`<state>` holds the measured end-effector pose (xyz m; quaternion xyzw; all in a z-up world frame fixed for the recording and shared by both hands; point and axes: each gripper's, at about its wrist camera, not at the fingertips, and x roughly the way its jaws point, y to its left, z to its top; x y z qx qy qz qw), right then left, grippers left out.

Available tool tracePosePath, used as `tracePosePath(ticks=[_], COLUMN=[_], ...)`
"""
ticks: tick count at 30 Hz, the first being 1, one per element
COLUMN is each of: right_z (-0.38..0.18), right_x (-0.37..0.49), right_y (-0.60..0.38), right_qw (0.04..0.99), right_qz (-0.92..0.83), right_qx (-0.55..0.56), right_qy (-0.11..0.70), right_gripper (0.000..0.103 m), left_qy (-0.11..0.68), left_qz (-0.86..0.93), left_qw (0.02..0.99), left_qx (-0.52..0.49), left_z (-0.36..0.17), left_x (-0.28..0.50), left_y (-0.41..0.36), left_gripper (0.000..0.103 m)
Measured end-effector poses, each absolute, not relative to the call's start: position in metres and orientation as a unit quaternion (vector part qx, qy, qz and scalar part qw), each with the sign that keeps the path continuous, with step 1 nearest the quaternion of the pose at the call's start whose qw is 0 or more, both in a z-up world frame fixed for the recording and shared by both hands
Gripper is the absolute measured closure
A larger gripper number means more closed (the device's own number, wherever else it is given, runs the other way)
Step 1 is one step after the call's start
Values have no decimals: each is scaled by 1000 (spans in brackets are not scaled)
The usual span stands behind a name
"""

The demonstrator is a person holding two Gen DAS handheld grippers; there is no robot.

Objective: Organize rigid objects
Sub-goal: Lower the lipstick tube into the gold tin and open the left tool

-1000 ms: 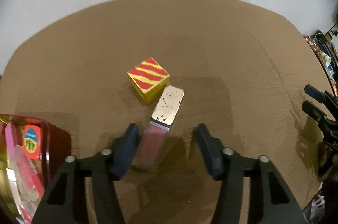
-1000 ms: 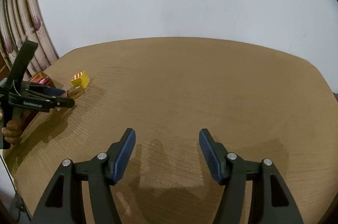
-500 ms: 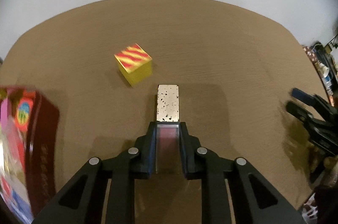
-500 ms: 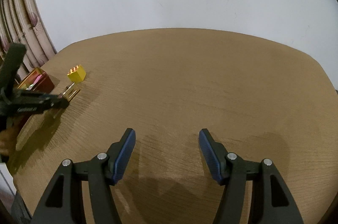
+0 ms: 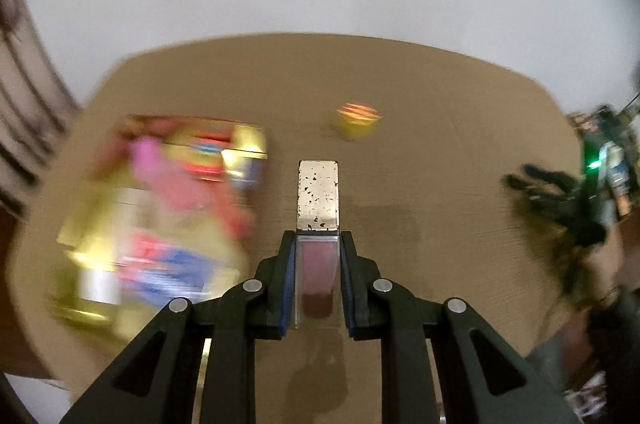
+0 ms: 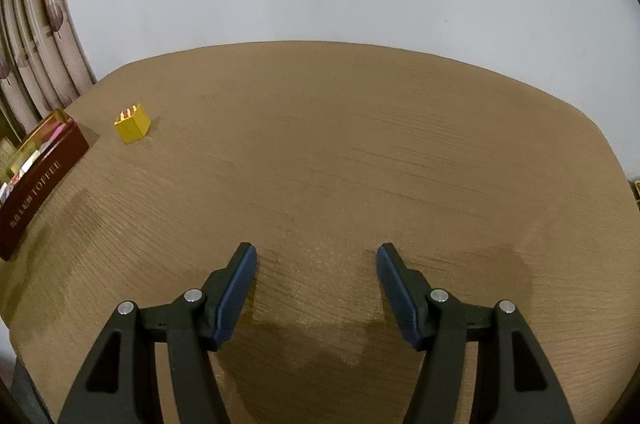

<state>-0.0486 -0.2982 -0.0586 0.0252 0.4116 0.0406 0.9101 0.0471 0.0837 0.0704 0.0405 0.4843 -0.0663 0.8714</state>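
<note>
Brown bench (image 6: pixel 360 152) under a pale wall carries the open toffee tin (image 5: pixel 160 216), which lies to the left of the left gripper (image 5: pixel 318 280), nearer to it than to the right gripper (image 6: pixel 316 288). That left gripper is clamped on the lip-gloss tube (image 5: pixel 318 208), whose long axis runs straight forward between its fingers, gold cap leading. Yellow striped cube (image 5: pixel 357 120) sits beyond, ahead and slightly right, while the right gripper hangs spread and empty over bare bench.

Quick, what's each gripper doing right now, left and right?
Left gripper: closed on the lip gloss tube.
Right gripper: open, holding nothing.
</note>
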Motion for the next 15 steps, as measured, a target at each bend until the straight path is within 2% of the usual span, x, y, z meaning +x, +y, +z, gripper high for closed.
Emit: tracePosePath(ticks=[6, 15], right_z=[-61, -64], right_x=[-46, -41], right_y=[-286, -272], right_qw=[909, 908], right_qz=[31, 26], right_qx=[8, -2], right_qy=[416, 419], right_gripper=[39, 39], left_qy=[503, 538], left_qz=[2, -20], left_qw=[862, 835], left_qx=[61, 117], left_z=[77, 45], left_x=[49, 31], left_y=[174, 178], left_gripper=[86, 86])
